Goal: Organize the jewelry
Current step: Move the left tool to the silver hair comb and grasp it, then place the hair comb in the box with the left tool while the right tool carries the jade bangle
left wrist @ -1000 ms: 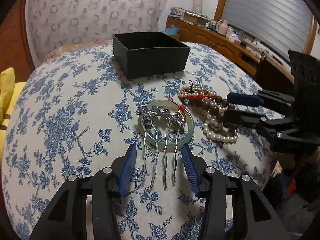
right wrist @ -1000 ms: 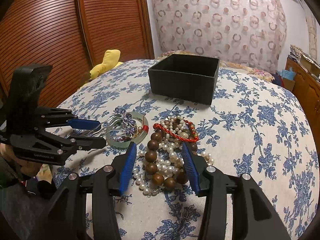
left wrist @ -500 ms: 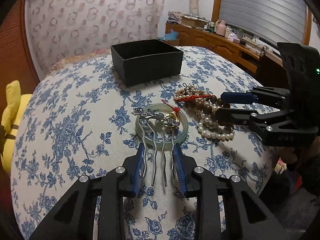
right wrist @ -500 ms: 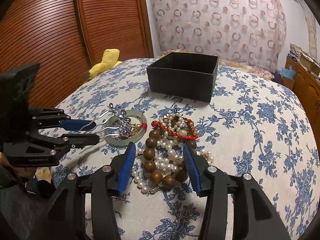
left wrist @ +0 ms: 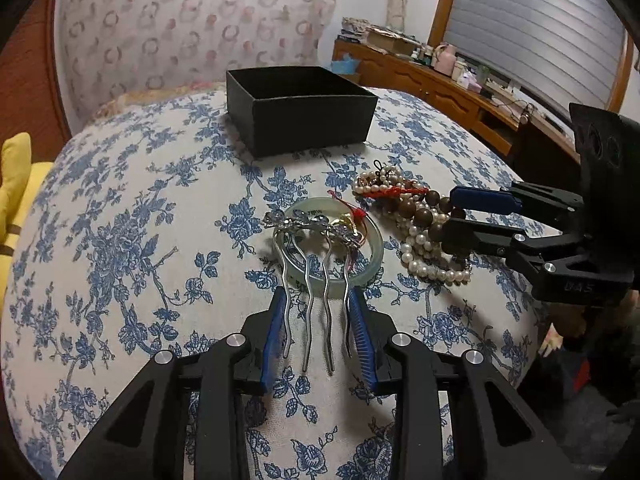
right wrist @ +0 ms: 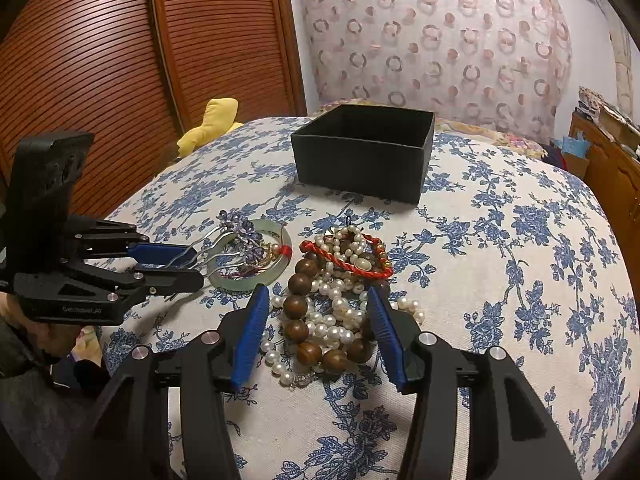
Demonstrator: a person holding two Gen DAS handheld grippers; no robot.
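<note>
Ahead of both grippers, well beyond the jewelry, stands the open black box (left wrist: 302, 114), its rigid walls upright and nothing visible inside; we judge it the place to load, with clear floral cloth on the bed (left wrist: 120, 240) between it and us for a straight carry. Just ahead of our right gripper (right wrist: 316, 330), whose jaws stand apart without pressing anything, lies the heap of pearl strands (right wrist: 340, 312), brown wooden beads (right wrist: 298, 308) and a red cord bracelet (right wrist: 344, 260); it will be limp, tangled and fairly heavy, so we would pinch across the thick middle and expect tails to trail. Left of that heap rests the pale green bangle (left wrist: 370, 256), stiff, smooth and probably brittle, best taken across its rim. Lying over it is the metal hair comb (left wrist: 316, 264), light, rigid and slippery; its prongs run back between the jaws of our left gripper (left wrist: 318, 332), which have just been opening a little and sit beside the outer prongs; we cannot tell if they press. The bed's edge drops away close on the right gripper's side.
</note>
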